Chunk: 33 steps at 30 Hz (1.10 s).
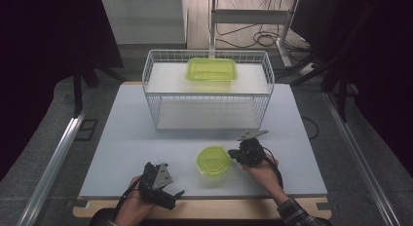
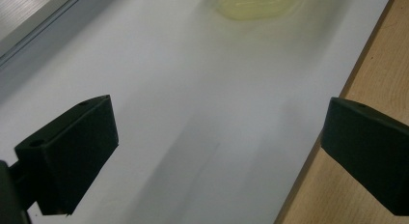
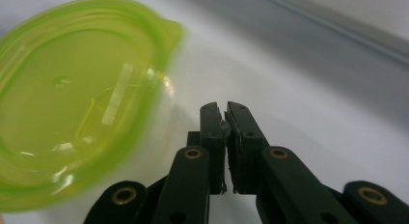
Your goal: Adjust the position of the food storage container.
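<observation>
Round green container [image 1: 214, 160] — lidded, sits near the table's [image 1: 136, 138] front edge, mid-width, not lifted. Right gripper [image 1: 235, 155] — just beside its right rim, jaws pressed together on nothing. Left gripper [image 1: 171, 197] — at the front edge, well apart, jaws spread wide and empty. Rectangular green container [image 1: 212, 69] — already in the wire basket [image 1: 151, 97] at the back edge. Judged: one stowed; the round one left to grasp and move.

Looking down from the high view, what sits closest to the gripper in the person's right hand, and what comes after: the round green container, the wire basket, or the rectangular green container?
From the right gripper:
1. Round green container, just beside it on the table, toward the person's left.
2. Wire basket, farther back at the table's middle.
3. Rectangular green container, farthest, lying on the basket's upper shelf at the rear.
</observation>
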Each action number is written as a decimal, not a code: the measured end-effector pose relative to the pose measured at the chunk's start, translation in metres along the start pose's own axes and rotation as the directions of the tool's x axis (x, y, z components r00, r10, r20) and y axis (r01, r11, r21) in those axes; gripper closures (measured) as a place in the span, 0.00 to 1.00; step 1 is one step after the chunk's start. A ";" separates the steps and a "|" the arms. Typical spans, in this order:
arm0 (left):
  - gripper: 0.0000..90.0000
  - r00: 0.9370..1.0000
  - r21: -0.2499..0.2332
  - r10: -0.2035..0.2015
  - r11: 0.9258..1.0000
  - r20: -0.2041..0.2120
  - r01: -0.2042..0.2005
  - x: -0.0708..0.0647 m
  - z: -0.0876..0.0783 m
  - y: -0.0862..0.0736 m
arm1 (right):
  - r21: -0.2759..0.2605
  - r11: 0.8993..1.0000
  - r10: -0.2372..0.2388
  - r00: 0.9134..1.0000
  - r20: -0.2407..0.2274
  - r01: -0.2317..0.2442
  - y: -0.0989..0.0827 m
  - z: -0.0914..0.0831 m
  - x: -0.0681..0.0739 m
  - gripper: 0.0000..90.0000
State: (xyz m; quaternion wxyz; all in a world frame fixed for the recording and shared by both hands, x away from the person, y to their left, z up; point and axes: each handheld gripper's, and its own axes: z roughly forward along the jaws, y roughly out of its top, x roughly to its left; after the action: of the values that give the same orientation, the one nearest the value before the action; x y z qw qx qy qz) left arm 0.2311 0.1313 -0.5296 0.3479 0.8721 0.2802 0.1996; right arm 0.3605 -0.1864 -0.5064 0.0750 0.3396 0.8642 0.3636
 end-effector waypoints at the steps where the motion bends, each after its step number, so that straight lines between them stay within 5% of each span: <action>1: 0.00 1.000 0.001 -0.001 1.000 0.000 0.001 0.000 0.000 0.000 | -0.004 1.000 -0.003 1.000 0.011 0.004 0.000 -0.003 -0.002 0.93; 11: 0.00 0.999 0.029 -0.049 0.998 -0.012 0.049 0.000 -0.003 0.003 | -0.085 0.994 -0.060 0.992 0.112 0.070 -0.013 -0.041 -0.002 0.57; 18: 0.00 0.993 -0.008 -0.115 0.993 -0.013 0.115 0.007 -0.010 0.002 | -0.124 0.989 -0.065 0.992 0.104 0.078 -0.018 -0.046 -0.002 0.29; 23: 0.00 0.996 0.005 -0.093 0.996 -0.014 0.093 0.005 -0.007 0.002 | -0.126 0.987 -0.085 0.991 0.103 0.098 -0.026 -0.049 -0.001 0.16; 33: 0.00 0.998 0.005 -0.067 0.998 -0.013 0.067 0.003 -0.005 0.002 | -0.133 0.988 -0.068 0.994 0.082 0.078 -0.034 -0.053 -0.007 0.07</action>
State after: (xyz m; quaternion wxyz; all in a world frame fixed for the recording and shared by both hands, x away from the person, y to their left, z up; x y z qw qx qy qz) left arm 0.2314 0.1345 -0.5247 0.3502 0.8620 0.3118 0.1926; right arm 0.3273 -0.2384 -0.4919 0.1446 0.3155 0.8457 0.4055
